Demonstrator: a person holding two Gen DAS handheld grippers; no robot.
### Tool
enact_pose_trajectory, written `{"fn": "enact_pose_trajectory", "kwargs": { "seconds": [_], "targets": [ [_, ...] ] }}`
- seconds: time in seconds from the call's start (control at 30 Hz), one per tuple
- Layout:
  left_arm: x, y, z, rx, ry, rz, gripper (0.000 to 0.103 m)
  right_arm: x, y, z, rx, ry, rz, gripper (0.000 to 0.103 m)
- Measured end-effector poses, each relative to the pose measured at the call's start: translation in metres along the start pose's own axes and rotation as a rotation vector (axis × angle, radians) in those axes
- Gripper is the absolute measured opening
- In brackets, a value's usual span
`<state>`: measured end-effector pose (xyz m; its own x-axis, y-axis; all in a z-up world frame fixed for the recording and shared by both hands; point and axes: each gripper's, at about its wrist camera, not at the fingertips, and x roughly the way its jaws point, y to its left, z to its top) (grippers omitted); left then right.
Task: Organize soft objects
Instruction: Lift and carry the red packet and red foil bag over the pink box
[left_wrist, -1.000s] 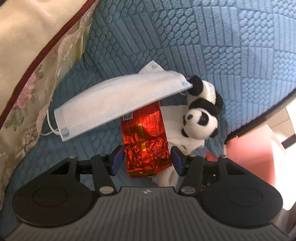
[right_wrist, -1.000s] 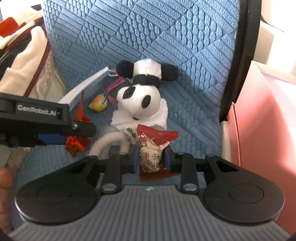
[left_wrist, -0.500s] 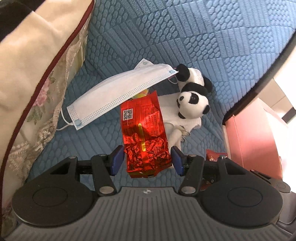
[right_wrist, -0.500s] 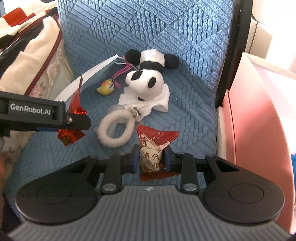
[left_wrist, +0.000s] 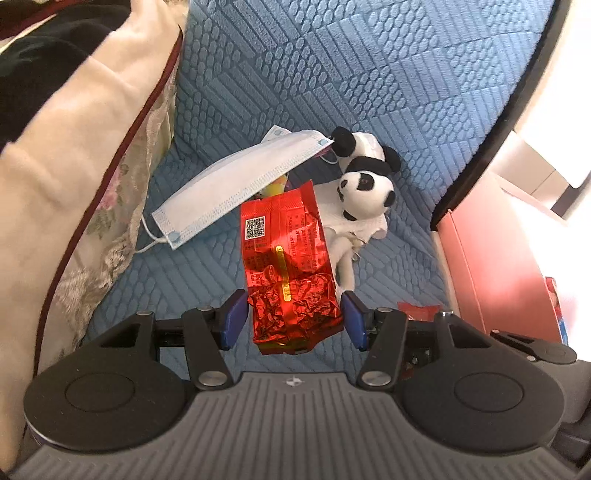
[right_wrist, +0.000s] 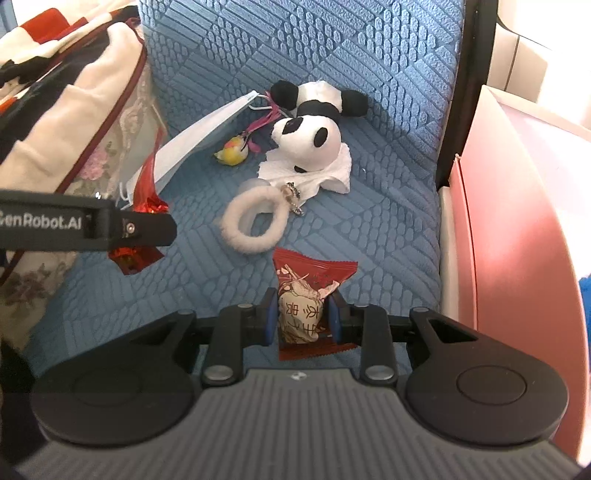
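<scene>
Both grippers are carrying off packets: the left gripper (left_wrist: 291, 319) is clamping a red foil packet (left_wrist: 286, 266), the right gripper (right_wrist: 302, 319) is pinching a small snack packet (right_wrist: 301, 301). Ahead of both, a panda plush (right_wrist: 308, 125), face mask (left_wrist: 236, 184) and fluffy ring (right_wrist: 253, 221) are lying on the blue cushion (right_wrist: 369, 206). Next, probably, dropping the packets into the pink bin (right_wrist: 517, 229) to the right.

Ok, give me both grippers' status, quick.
Left gripper: closed on the red foil packet, held above the blue cushion.
Right gripper: closed on the small snack packet.
</scene>
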<state>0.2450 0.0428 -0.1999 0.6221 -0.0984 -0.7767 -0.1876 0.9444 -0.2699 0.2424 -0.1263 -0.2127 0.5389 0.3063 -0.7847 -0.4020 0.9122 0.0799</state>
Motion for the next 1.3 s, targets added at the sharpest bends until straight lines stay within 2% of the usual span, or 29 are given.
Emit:
{"fn": "enact_pose_trajectory", "kwargs": {
  "seconds": [0.23, 0.47, 0.83, 0.93, 1.07, 1.3],
  "targets": [
    [-0.017, -0.005, -0.015, 0.027, -0.013, -0.018, 0.061, -0.023, 0.002, -0.010, -0.029, -0.021, -0.007, 0.031],
    [-0.036, -0.008, -0.024, -0.001, -0.024, -0.088, 0.061, -0.047, 0.000, -0.015, -0.027, -0.043, -0.016, 0.031],
    [-0.056, -0.022, -0.043, 0.051, 0.001, -0.074, 0.061, -0.081, -0.009, -0.029, 0.000, -0.057, -0.021, 0.031],
    [-0.062, -0.021, -0.043, 0.037, 0.013, -0.093, 0.061, -0.090, -0.008, -0.029, -0.005, -0.060, -0.009, 0.031],
    [-0.072, -0.026, -0.040, 0.058, -0.008, -0.074, 0.061, -0.099, -0.011, -0.024, 0.010, -0.069, -0.004, 0.031],
    [-0.083, -0.033, -0.030, 0.053, -0.021, -0.094, 0.061, -0.120, -0.024, -0.008, 0.030, -0.114, -0.014, 0.031]
  ]
}}
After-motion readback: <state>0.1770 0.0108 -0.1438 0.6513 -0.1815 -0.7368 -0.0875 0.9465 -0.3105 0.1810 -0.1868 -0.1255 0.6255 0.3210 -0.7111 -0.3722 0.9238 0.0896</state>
